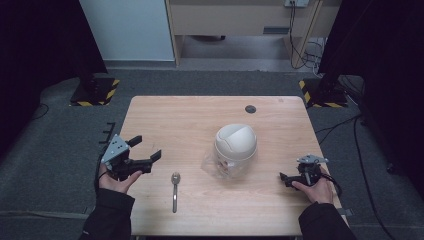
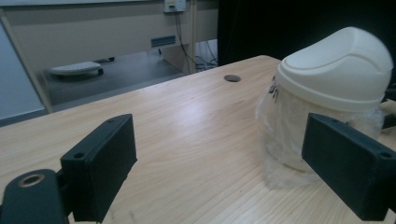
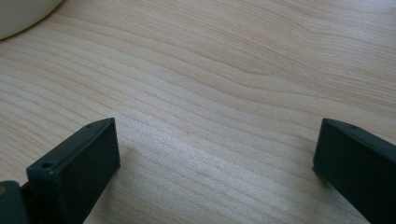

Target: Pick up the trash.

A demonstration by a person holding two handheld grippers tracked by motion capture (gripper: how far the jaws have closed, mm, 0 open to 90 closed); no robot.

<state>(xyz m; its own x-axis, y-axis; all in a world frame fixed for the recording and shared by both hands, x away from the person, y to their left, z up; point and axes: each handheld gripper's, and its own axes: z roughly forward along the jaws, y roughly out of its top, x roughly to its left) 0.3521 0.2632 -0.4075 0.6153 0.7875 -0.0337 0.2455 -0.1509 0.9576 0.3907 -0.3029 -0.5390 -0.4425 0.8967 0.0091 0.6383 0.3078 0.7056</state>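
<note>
A cream bin with a domed swing lid [image 1: 235, 142] stands right of the table's centre, with clear plastic film around its lower part. In the left gripper view the bin [image 2: 336, 70] rises at the right, beyond the jaws. A metal spoon [image 1: 175, 189] lies near the front edge, handle toward me. My left gripper [image 1: 146, 148] hangs above the table's left edge, open and empty, aimed at the bin; its jaws [image 2: 224, 163] stand wide apart. My right gripper [image 1: 286, 178] rests low on the table's right side, open over bare wood [image 3: 217, 163], with the bin's rim [image 3: 18, 14] at the top left corner.
The wooden table [image 1: 190, 120] has a dark round cable hole [image 1: 250, 109] near its far edge. On the grey floor stand two black posts with yellow-striped bases [image 1: 95, 92] [image 1: 322, 95]. Cables run along the floor at the right [image 1: 360, 150]. A wooden desk [image 1: 240, 20] stands behind.
</note>
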